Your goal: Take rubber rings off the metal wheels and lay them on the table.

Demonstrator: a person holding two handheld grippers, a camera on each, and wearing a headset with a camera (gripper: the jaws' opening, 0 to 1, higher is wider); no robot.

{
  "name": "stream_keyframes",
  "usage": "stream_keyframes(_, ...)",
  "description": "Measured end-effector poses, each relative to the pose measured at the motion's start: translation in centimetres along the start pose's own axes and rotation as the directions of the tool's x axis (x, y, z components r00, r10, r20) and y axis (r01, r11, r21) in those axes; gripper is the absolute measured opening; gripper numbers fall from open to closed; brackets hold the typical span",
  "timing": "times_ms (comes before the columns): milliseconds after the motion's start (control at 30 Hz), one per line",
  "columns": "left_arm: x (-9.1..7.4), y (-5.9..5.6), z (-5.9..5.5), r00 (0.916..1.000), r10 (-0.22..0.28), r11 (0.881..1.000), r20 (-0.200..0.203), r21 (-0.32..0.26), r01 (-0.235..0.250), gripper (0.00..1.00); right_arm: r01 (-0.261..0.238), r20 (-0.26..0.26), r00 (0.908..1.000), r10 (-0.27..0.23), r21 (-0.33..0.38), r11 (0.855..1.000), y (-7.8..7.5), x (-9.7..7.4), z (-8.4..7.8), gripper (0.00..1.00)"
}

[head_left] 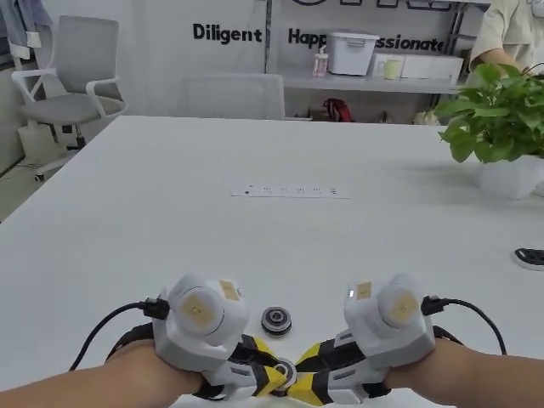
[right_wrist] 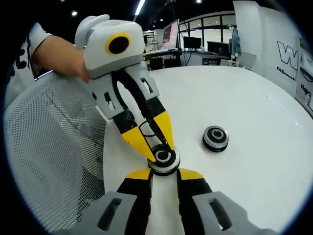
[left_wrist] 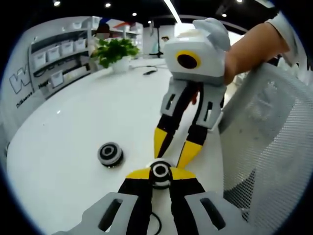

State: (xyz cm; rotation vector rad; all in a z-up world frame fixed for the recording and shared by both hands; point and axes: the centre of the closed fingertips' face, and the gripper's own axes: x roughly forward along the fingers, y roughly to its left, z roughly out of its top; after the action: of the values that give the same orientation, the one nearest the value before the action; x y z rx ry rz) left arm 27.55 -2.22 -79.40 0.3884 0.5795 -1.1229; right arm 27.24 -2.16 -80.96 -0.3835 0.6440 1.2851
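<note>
A small metal wheel with a black rubber ring (head_left: 285, 371) (left_wrist: 160, 174) (right_wrist: 164, 159) is held just above the table's near edge. My left gripper (head_left: 265, 380) (left_wrist: 161, 175) (right_wrist: 161, 152) is shut on it. My right gripper (head_left: 304, 380) (left_wrist: 174, 151) (right_wrist: 165, 175) faces it from the other side. Its yellow fingertips (left_wrist: 190, 152) stand about a wheel's width apart at the wheel's rim, and whether they grip it is unclear. A second ringed wheel (head_left: 276, 320) (left_wrist: 110, 154) (right_wrist: 215, 138) lies flat on the white table (head_left: 255, 246), just beyond both grippers.
A white power strip (head_left: 290, 192) lies mid-table. A potted plant (head_left: 501, 127) stands at the far right, with a dark object (head_left: 529, 257) at the right edge. A mesh chair back (left_wrist: 264, 147) (right_wrist: 54, 147) sits close by the grippers. Chairs and shelves stand beyond the table.
</note>
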Motion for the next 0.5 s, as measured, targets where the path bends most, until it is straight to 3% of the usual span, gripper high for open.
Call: stream_keyframes(500,-0.03,-0.03,-0.05,1.0000,0.001,1.000,0.001,0.006,-0.001,0.13,0.005,-0.016,0.9999,-0.004,0.012,1.000,-0.16,-0.20,-0.40,0.07)
